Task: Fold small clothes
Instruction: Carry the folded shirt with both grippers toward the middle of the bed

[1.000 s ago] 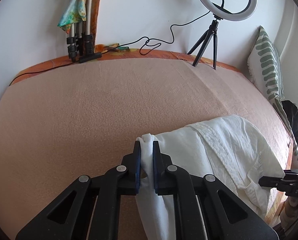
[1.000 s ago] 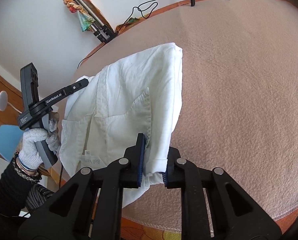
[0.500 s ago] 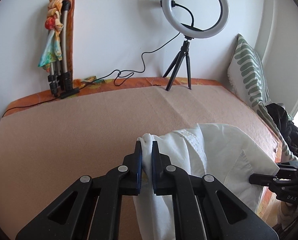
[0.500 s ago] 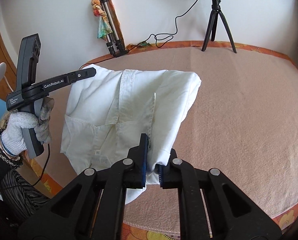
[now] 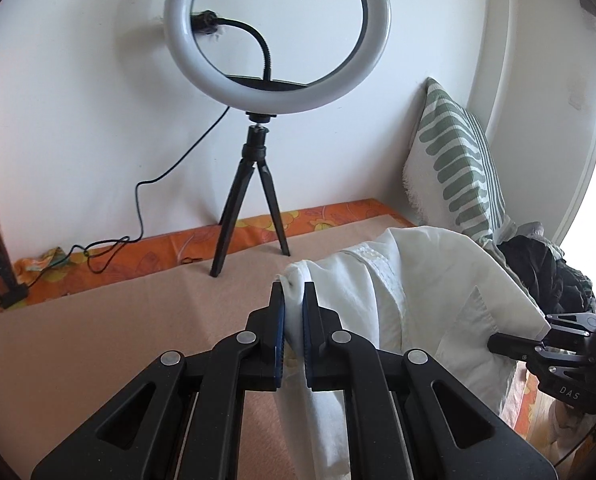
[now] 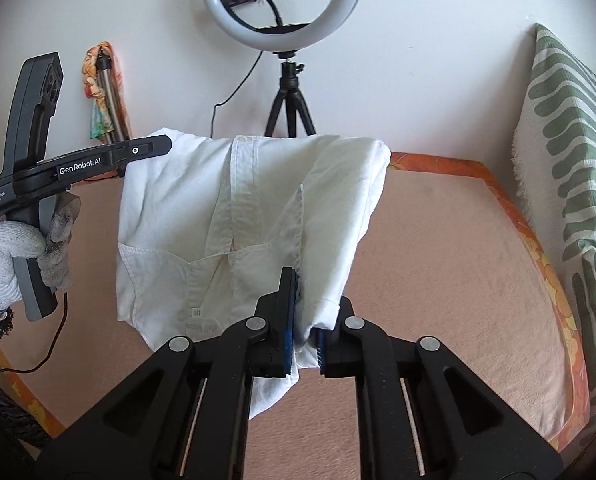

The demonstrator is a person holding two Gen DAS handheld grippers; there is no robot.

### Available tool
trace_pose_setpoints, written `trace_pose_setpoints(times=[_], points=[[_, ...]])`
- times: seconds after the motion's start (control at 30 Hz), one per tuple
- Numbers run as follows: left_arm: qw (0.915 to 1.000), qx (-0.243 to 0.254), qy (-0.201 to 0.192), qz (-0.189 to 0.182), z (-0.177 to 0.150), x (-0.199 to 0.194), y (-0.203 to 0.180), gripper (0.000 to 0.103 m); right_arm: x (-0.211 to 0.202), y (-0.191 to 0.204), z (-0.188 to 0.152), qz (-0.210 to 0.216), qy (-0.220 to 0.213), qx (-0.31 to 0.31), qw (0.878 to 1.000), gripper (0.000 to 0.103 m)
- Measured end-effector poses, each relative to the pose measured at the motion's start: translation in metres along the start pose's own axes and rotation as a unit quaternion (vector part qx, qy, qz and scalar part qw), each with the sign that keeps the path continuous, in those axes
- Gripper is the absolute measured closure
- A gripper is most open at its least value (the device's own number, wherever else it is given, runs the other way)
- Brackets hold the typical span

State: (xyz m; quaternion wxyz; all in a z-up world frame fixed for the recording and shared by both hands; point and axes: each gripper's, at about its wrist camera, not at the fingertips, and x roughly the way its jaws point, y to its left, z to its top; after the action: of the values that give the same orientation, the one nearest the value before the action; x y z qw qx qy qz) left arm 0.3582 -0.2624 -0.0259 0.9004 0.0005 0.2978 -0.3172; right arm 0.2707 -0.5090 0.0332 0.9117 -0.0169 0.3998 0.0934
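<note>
A small white button shirt (image 6: 202, 220) hangs in the air, stretched between both grippers above the peach blanket (image 6: 438, 264). My left gripper (image 5: 294, 292) is shut on one bunched corner of the shirt (image 5: 418, 304); it also shows in the right wrist view (image 6: 154, 148), held by a gloved hand. My right gripper (image 6: 304, 304) is shut on the shirt's other edge near the cuff; it shows at the right edge of the left wrist view (image 5: 518, 346). The placket and a chest pocket face the right wrist camera.
A ring light on a black tripod (image 5: 254, 184) stands at the back by the white wall, its cable (image 5: 138, 216) trailing left. A green-striped pillow (image 6: 570, 184) leans at the right. Dark clothes (image 5: 546, 272) lie beside it. Folded tripods with a scarf (image 6: 102, 92) stand back left.
Both grippers have lifted the shirt off the blanket and raised it; the cameras now tilt up toward the wall and ring light. Both stay shut on the shirt.
</note>
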Motion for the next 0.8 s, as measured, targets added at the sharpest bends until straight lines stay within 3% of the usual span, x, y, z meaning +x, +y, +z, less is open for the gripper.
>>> trace_pose_setpoints(times=[0.3, 0.53, 0.63, 0.67, 0.7, 0.73, 0.77, 0.8], points=[[0.9996, 0.013, 0.023, 0.006, 0.012, 0.090, -0.034, 0.097, 0.045, -0.076, 0.014, -0.056, 0.018, 0.002, 0.998, 0.094], [0.9987, 0.036, 0.028, 0.024, 0.012, 0.111, -0.046, 0.097, 0.073, -0.093, 0.007, -0.076, 0.043, 0.004, 0.996, 0.094], [0.9979, 0.047, 0.026, 0.036, 0.015, 0.112, -0.050, 0.092, 0.077, -0.097, 0.007, -0.090, 0.049, 0.014, 0.995, 0.091], [0.9981, 0.046, 0.021, 0.036, 0.016, 0.109, -0.050, 0.089, 0.079, -0.099, 0.007, -0.095, 0.053, 0.019, 0.994, 0.090], [0.9985, 0.042, 0.016, 0.033, 0.018, 0.106, -0.049, 0.077, 0.078, -0.100, 0.008, -0.093, 0.054, 0.023, 0.994, 0.086], [0.9986, 0.040, 0.012, 0.034, 0.020, 0.103, -0.048, 0.063, 0.077, -0.100, 0.009, -0.096, 0.055, 0.027, 0.993, 0.073], [0.9984, 0.040, 0.009, 0.039, 0.021, 0.100, -0.048, 0.029, 0.074, -0.099, 0.008, -0.100, 0.052, 0.028, 0.993, 0.048], [0.9978, 0.044, -0.001, 0.049, 0.022, 0.095, -0.048, 0.018, 0.070, -0.096, 0.008, -0.099, 0.045, 0.028, 0.994, 0.036]])
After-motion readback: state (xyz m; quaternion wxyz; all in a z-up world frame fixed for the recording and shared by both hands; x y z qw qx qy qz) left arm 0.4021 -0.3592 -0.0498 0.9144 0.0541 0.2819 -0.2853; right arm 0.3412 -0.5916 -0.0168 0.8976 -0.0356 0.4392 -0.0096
